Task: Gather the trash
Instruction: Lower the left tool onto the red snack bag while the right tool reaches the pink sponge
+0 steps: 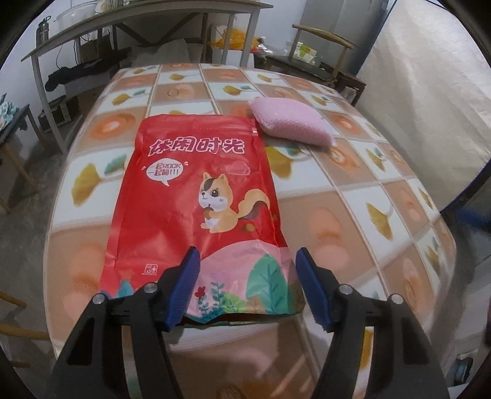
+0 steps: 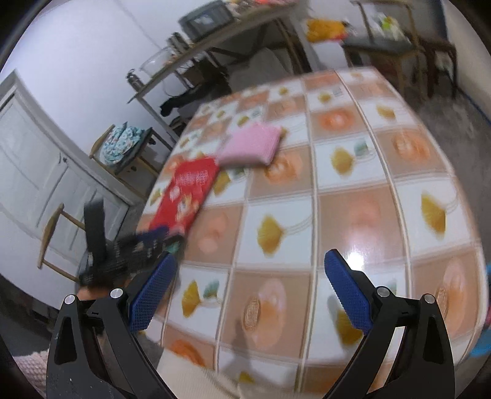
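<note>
White walls, grey concrete floor (image 1: 27, 196), long grey shelf table (image 1: 147, 18) behind, wooden chairs (image 1: 325, 58), white panelled door (image 2: 40, 159), checked tablecloth (image 1: 353, 196)

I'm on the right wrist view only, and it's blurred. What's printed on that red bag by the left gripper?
Observer: The red snack bag shows a cartoon squirrel holding a nut, under white Chinese lettering.
Operator: Is the left gripper gripping it?
Observer: No. The left gripper is open, with the bag's near right portion between its fingers, not pinched.
Operator: And the pink thing?
Observer: It's a pink scrub sponge with a glittery mesh cover.
</note>
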Action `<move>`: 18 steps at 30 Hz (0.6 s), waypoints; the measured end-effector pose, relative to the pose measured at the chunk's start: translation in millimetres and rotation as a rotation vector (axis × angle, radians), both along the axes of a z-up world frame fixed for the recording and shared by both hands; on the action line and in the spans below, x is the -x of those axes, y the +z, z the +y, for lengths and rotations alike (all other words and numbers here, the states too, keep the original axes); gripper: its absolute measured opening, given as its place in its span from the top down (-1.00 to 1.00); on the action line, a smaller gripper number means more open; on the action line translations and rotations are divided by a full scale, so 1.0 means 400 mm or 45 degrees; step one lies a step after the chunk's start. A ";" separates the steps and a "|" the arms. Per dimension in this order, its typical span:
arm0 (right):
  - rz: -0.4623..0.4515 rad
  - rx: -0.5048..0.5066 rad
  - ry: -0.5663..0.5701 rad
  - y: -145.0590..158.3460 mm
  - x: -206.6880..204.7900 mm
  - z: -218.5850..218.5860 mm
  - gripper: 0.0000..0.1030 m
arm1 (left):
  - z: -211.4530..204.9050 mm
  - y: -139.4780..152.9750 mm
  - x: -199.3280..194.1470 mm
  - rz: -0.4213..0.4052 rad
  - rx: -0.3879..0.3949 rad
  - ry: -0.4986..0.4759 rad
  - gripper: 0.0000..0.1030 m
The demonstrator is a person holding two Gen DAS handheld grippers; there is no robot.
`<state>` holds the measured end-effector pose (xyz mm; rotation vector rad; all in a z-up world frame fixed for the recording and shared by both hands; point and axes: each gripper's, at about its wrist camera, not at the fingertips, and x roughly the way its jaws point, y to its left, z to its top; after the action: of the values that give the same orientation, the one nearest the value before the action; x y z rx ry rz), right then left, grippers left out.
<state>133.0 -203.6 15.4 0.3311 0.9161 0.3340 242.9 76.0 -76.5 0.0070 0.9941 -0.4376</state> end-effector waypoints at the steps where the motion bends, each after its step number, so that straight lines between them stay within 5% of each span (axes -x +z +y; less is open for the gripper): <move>1: -0.039 0.025 0.026 0.017 -0.024 0.009 -0.82 | 0.002 0.000 0.014 0.002 0.008 -0.003 -0.22; 8: -0.216 0.192 0.242 0.055 -0.241 0.087 -0.82 | 0.027 0.001 0.080 0.019 0.084 0.004 -0.22; 14: -0.164 0.303 0.423 0.017 -0.448 0.167 -0.82 | 0.038 0.001 0.088 0.014 0.125 0.013 -0.22; 18: -0.030 0.339 0.454 -0.056 -0.581 0.203 -0.82 | 0.046 0.000 0.088 0.013 0.157 0.015 -0.22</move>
<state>365.6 -122.5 -6.9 -0.0841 0.9829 0.5347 207.8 94.6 -76.5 -0.1118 0.9753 -0.4882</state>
